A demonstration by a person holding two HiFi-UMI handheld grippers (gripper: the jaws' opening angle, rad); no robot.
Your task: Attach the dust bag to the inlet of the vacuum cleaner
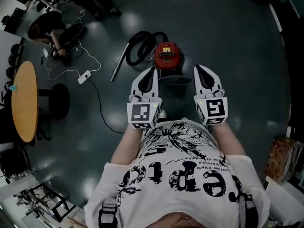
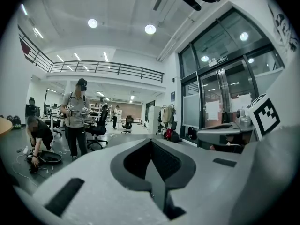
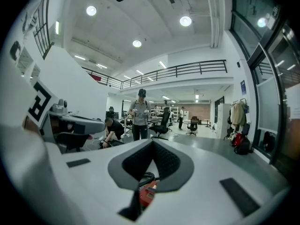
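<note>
A red canister vacuum cleaner with a black hose and a grey wand stands on the dark floor, ahead of me in the head view. I hold both grippers level at chest height, above and short of it. My left gripper is shut with nothing in it. My right gripper is shut and empty too. Through the gap under the right gripper's jaws I see a bit of the red vacuum and its hose. No dust bag is in view.
A round wooden table and a black stool stand at the left. A white power strip with cables lies on the floor. A person crouches at the upper left; another stands farther off. A brown bag sits at right.
</note>
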